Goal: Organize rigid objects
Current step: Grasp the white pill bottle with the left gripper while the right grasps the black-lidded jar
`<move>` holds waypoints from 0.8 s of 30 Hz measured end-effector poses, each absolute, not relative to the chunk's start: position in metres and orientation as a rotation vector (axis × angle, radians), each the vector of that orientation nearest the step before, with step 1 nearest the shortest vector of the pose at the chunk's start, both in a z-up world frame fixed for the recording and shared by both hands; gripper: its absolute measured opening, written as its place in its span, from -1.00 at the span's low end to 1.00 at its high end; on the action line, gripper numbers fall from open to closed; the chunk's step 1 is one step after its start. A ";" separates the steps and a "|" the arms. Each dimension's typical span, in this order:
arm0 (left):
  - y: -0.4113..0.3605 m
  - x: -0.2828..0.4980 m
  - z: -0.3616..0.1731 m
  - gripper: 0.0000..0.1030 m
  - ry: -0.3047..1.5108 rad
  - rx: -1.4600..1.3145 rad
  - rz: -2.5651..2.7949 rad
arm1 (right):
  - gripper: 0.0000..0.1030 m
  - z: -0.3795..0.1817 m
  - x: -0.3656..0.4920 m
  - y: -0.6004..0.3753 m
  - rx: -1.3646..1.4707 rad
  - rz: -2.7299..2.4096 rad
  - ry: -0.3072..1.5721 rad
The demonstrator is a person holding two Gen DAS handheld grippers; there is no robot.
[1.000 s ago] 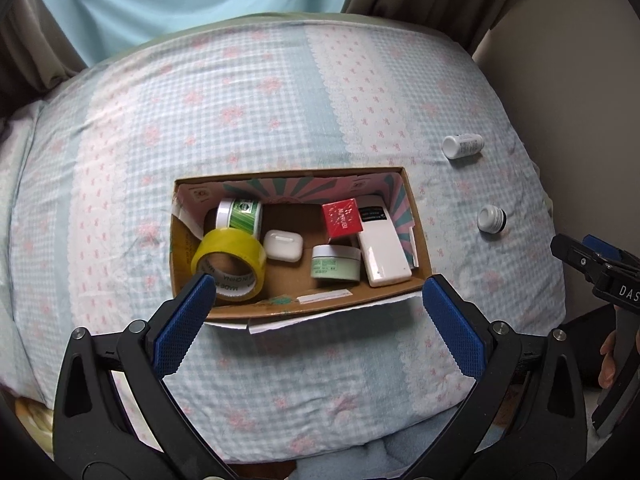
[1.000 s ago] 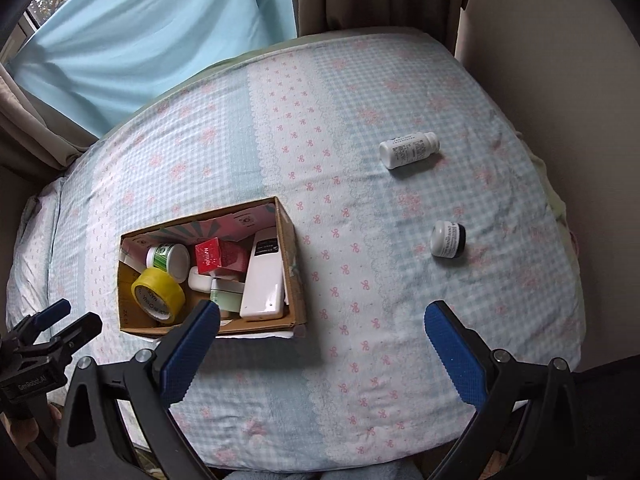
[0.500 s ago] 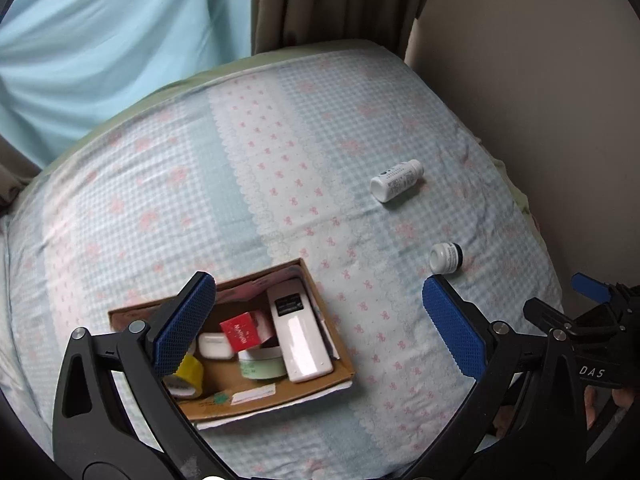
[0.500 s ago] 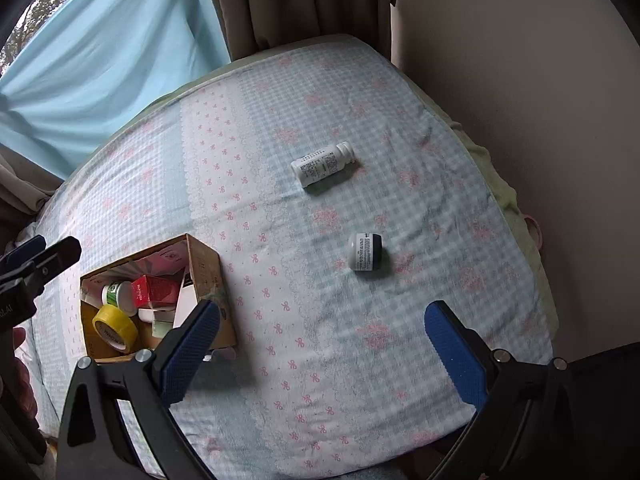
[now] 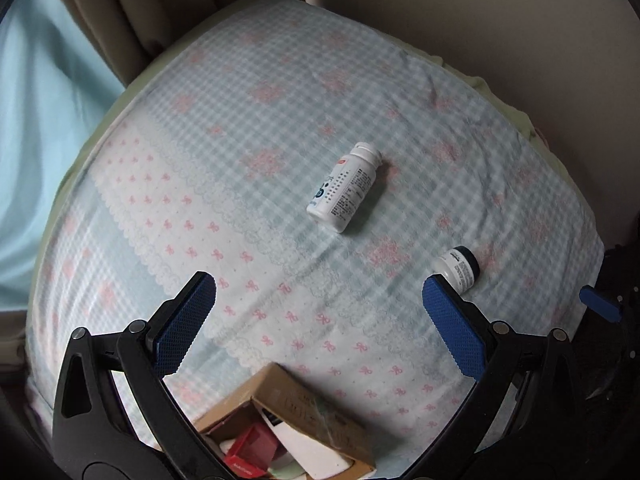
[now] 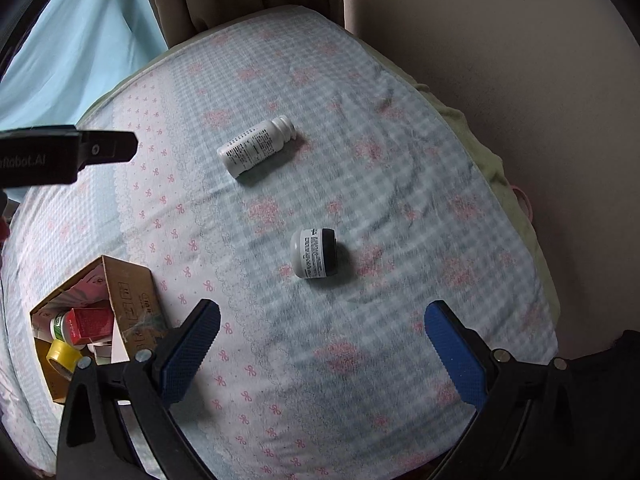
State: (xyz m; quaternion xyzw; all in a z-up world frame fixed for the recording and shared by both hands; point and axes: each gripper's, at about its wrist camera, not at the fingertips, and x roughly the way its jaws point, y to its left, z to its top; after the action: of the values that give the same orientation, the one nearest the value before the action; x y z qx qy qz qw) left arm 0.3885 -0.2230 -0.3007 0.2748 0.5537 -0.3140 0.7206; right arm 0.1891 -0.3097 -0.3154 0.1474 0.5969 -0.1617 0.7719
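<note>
Approach step, judged; left gripper (image 5: 318, 322) and right gripper (image 6: 322, 346) gaped empty; next, likely closing on white bottle (image 5: 345, 187) and small jar (image 6: 315, 253) for cardboard box (image 6: 128, 300).

A white bottle (image 6: 256, 148) lies on its side on the bed, upper centre of frame. A small white jar (image 6: 315, 253) with a dark cap lies sideways mid-frame. The cardboard box (image 6: 132, 300), lower left, holds red carton (image 6: 90, 322), yellow tape (image 6: 62, 358).

— Left wrist view: looking down from above, forward along its fingers, past the cardboard box (image 5: 316, 420) at the bottom edge.

— Right wrist view: likewise high, angled down. Shared: white bottle (image 6: 256, 147), small jar (image 6: 315, 253) (nearer here), checked bedspread (image 6: 400, 184).
</note>
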 end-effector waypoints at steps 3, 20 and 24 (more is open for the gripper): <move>-0.252 0.403 -0.332 1.00 1.223 0.706 -0.744 | 0.98 -0.342 0.196 -0.310 0.335 -0.352 1.317; -0.330 0.437 -0.466 0.59 1.345 1.018 -0.921 | 0.68 -0.446 0.258 -0.312 0.363 -0.390 1.428; -0.337 0.435 -0.474 0.29 1.362 1.058 -0.956 | 0.68 -0.452 0.263 -0.316 0.384 -0.405 1.429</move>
State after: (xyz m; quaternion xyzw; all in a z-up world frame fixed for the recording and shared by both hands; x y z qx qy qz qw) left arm 0.4346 -0.3366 -0.4736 0.4475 0.5759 -0.4043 0.5519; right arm 0.2628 -0.3162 -0.4519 0.1739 0.6463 -0.1831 0.7201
